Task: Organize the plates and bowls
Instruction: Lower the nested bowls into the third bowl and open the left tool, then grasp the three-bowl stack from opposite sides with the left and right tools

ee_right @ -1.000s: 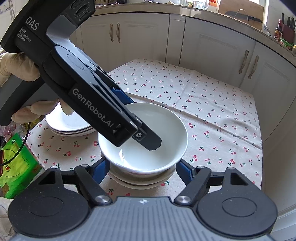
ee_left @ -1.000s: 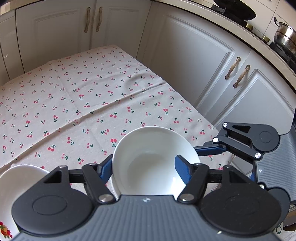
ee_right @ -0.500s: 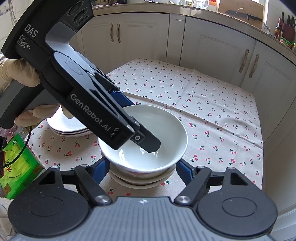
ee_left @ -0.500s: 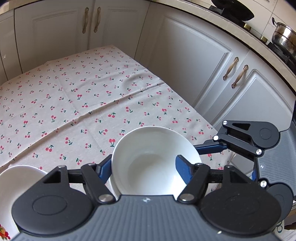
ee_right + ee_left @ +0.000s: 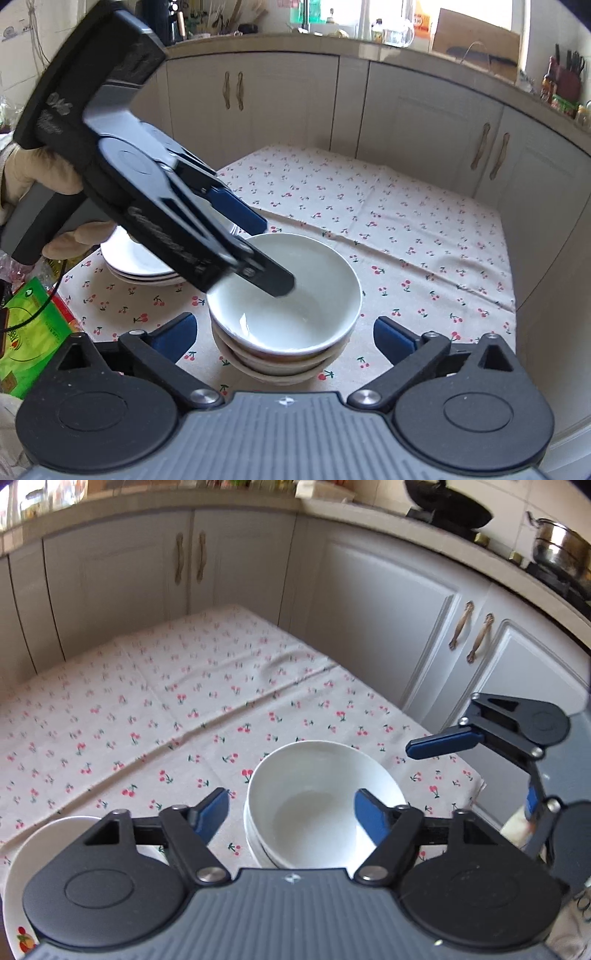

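Since a second ago both sets of jaws have just been opening: the left gripper (image 5: pixel 291 814), which had been clamped on the rim of the top bowl (image 5: pixel 291 295), now stands with its jaws apart — one blue finger (image 5: pixel 236 210) outside the rim, the other over the bowl's inside, neither pressing on it as far as the right wrist view shows. The right gripper (image 5: pixel 284 332) has spread its jaws wide, one on each side of the bowl stack (image 5: pixel 280 363) and clear of it; nothing is held.

The top bowl sits nested in the stack of white bowls on the cherry-print cloth (image 5: pixel 406 229) of the tabletop, near its front edge. Just beside the stack, toward the gloved hand (image 5: pixel 40 173) that holds the left gripper, is a stack of white plates (image 5: pixel 140 266) — partly hidden behind that gripper. A green packet (image 5: pixel 29 332) lies at the left edge of the right wrist view. White cabinets (image 5: pixel 369 627) close in the tabletop behind.
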{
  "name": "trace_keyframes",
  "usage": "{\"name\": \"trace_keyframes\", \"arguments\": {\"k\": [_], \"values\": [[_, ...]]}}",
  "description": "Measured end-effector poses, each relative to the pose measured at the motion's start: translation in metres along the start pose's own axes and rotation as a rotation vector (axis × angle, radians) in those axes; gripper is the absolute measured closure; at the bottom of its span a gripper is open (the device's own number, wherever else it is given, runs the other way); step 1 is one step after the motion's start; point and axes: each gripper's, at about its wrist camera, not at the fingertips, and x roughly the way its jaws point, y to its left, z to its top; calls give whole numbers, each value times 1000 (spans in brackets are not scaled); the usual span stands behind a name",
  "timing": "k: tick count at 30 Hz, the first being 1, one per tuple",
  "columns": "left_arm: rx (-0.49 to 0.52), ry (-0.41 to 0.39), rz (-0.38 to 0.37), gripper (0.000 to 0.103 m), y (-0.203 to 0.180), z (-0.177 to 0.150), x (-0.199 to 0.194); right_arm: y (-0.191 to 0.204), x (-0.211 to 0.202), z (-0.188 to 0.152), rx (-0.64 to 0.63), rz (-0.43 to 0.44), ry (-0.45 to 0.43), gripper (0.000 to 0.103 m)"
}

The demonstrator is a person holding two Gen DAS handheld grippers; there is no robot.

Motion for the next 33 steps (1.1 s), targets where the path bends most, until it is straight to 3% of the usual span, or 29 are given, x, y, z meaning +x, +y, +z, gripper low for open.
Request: {"name": "trace_keyframes", "arguments": {"k": [4, 9, 13, 20, 33], "values": [[47, -103, 14, 7, -11, -20, -21, 0, -1, -15, 1, -11, -1, 0], [99, -154, 39, 6, -24, -41, -33, -2, 0, -33, 8, -40, -7, 0], [78, -140, 17, 6, -29, -53, -28, -3, 6, -49, 31, -54, -19, 0], [76, -59, 19, 6, -28, -75, -12, -11, 20, -66, 20, -47, 43, 0], [156, 56, 18, 7, -16, -81, 29, -19, 51, -52, -66, 8, 100, 0]]}}
